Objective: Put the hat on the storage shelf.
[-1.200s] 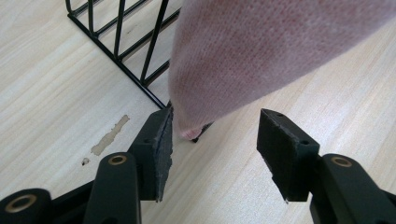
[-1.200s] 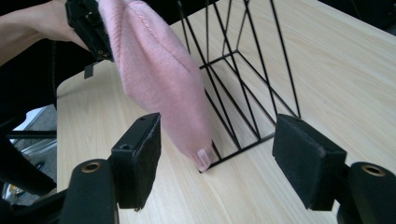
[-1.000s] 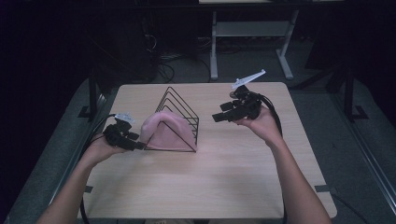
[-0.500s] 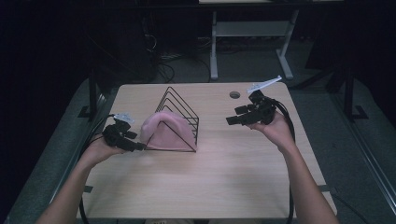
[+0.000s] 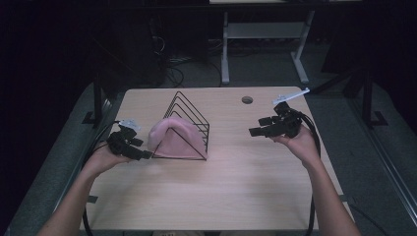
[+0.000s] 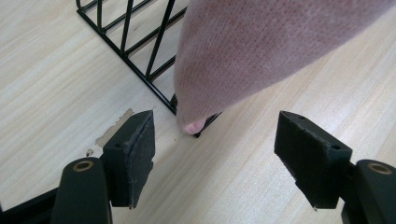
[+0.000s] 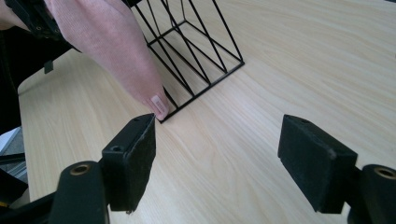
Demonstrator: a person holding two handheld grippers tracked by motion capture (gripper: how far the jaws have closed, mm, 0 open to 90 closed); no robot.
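Note:
A pink knitted cloth (image 5: 169, 137) hangs draped over the near end of a black wire triangular rack (image 5: 189, 115) on the wooden table (image 5: 221, 191). My left gripper (image 5: 147, 155) sits at the rack's left corner, open, with the cloth's lower tip (image 6: 194, 126) just beyond its jaws and nothing between them. My right gripper (image 5: 255, 132) hovers to the right of the rack, open and empty, pointing toward it. In the right gripper view the cloth (image 7: 112, 46) and the rack (image 7: 196, 56) lie ahead to the left.
A round cable hole (image 5: 247, 100) sits near the table's far edge. A chipped patch (image 6: 114, 128) marks the wood by my left jaw. Beyond the table stand a white frame (image 5: 260, 34) and cables on a dark floor.
My right gripper has moved right and slightly toward the person, away from the rack. The left gripper, cloth and rack have stayed in place.

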